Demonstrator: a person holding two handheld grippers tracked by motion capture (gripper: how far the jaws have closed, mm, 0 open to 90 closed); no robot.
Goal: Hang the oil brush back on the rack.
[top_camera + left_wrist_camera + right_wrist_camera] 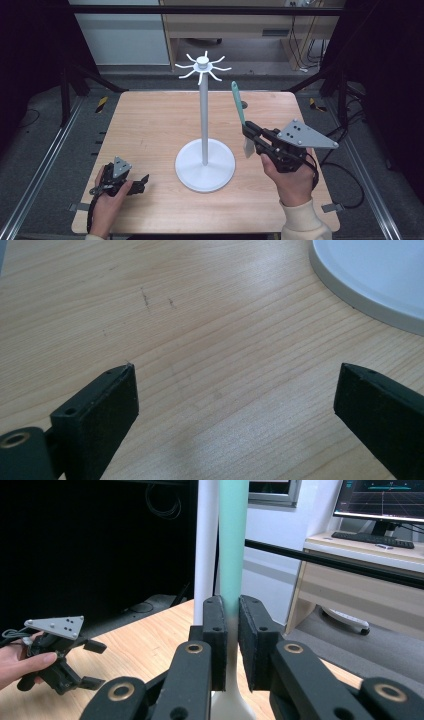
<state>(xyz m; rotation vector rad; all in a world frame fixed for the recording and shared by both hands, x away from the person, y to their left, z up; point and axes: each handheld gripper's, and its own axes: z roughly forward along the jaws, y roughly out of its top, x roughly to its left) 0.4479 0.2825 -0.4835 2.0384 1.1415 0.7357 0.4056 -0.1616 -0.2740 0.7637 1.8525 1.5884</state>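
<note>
The spatula (pixel 239 111) is up off the table, clamped in the right gripper (pixel 248 131), and it stands nearly upright: teal handle pointing up and a little far-left, pale blade (pixel 248 148) hanging below the jaws. In the right gripper view the jaws are narrow, pads pressed on both sides of the handle (pixel 233 545) low down near where it meets the blade, so most of the handle's length rises above the grip.

Right behind it stands the white pole (pixel 206 540) of the rack (pixel 204 115), and that is the relation that matters. The rack sits mid-table, just left of the spatula, its round base (pixel 205 167) near the gripper and its ring of hooks (pixel 203 67) at the top, higher and farther than the handle's tip. The handle's long axis runs roughly parallel to the pole, so my read is that the tip must go up and left to meet a hook. The right hand (pixel 292 182) is plainly the nearer one and already has the tool.

The left gripper (pixel 142 183) rests low on the table (pixel 145 120) at the near left, well apart from the spatula. Its jaws stand wide with nothing between them, bare wood below and the rim of the base at the far right of its view.
</note>
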